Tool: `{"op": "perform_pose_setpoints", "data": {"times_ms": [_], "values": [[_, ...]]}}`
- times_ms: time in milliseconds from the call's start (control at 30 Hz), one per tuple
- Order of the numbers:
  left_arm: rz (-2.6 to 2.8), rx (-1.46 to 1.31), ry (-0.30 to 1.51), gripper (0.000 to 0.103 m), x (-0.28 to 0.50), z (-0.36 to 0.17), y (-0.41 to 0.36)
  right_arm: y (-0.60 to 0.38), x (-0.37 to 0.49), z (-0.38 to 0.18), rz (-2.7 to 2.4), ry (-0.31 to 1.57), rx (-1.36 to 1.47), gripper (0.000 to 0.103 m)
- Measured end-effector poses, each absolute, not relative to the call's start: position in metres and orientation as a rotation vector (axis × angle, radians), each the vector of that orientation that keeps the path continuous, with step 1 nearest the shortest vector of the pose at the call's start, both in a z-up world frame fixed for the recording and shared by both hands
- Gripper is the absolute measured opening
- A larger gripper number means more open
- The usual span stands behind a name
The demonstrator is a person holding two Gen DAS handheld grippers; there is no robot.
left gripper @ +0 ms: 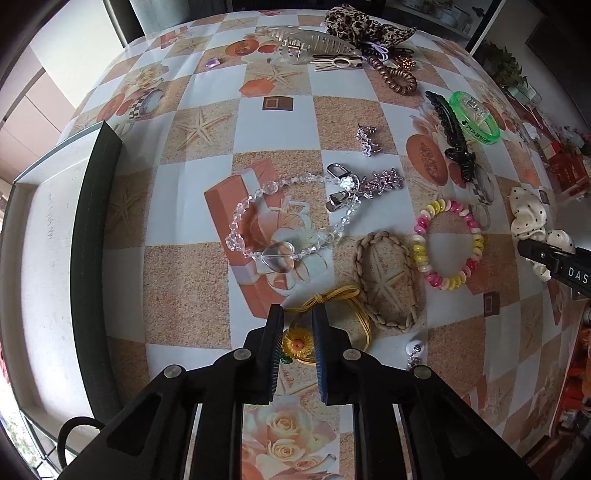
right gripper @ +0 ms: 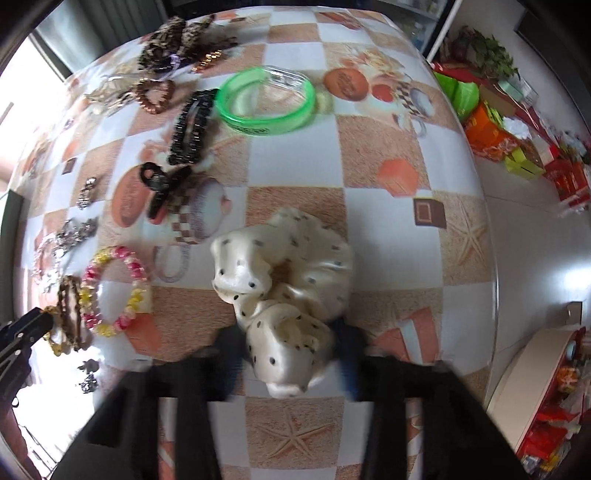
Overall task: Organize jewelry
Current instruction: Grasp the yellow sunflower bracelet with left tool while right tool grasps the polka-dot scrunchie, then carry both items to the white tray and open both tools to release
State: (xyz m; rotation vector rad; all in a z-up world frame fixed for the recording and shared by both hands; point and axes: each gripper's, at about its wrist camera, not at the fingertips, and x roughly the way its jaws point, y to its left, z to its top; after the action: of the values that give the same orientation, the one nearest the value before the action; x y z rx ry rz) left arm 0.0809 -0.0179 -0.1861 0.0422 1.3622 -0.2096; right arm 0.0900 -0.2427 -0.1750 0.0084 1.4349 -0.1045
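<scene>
Below, both wrist views look down on a table (left gripper: 332, 110) covered in a checked cloth printed with starfish and cups. Left gripper (left gripper: 298, 325): its two black fingers (left gripper: 271, 343) stand narrowly apart, clenched about the yellow cord hair tie (left gripper: 343, 310), whose sunflower charm (left gripper: 297, 343) sits between the pads; the cord's knot lies just beyond the fingertips. Taking that hair tie as the landmark, the braided tan loop (left gripper: 386, 280) touches its far right side, the pink-and-yellow bead bracelet (left gripper: 448, 245) lies just beyond the loop to the right, and the clear crystal bracelet (left gripper: 291, 221) with its heart bead lies ahead of it. An open grey tray (left gripper: 40, 258) with a dark wall stands well to its left. Right gripper (right gripper: 291, 347): blurred, but its fingers close on the near folds of the cream polka-dot scrunchie (right gripper: 284, 280), grasping the fabric, the rest of which rests on the cloth. Farther from the hair tie lie the green bangle (right gripper: 266, 101), black claw clips (right gripper: 190, 127), a brown coil tie (left gripper: 397, 79) and a leopard-print scrunchie (left gripper: 354, 22).
</scene>
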Motion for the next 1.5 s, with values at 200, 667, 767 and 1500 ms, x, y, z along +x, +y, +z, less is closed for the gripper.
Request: {"op": "perform_pose_setpoints", "data": {"times_ms": [200,667,767,1500], "values": [[-0.245,0.001,1.341,0.019,0.073,-0.161,-0.014,-0.237,0.084,-0.157,-0.073,1.429,0.049,0.020],[-0.264,-0.114,1.220,0.019,0.056,-0.093,0.067,-0.195,0.086,-0.097,0.020,1.394,0.107,0.020],[-0.235,-0.142,1.201,0.019,0.056,-0.083,0.095,-0.167,0.094,-0.087,0.069,1.381,0.095,0.020],[0.018,-0.223,1.121,0.019,0.117,-0.120,0.260,0.087,0.167,-0.109,0.449,1.327,0.010,0.020]]}}
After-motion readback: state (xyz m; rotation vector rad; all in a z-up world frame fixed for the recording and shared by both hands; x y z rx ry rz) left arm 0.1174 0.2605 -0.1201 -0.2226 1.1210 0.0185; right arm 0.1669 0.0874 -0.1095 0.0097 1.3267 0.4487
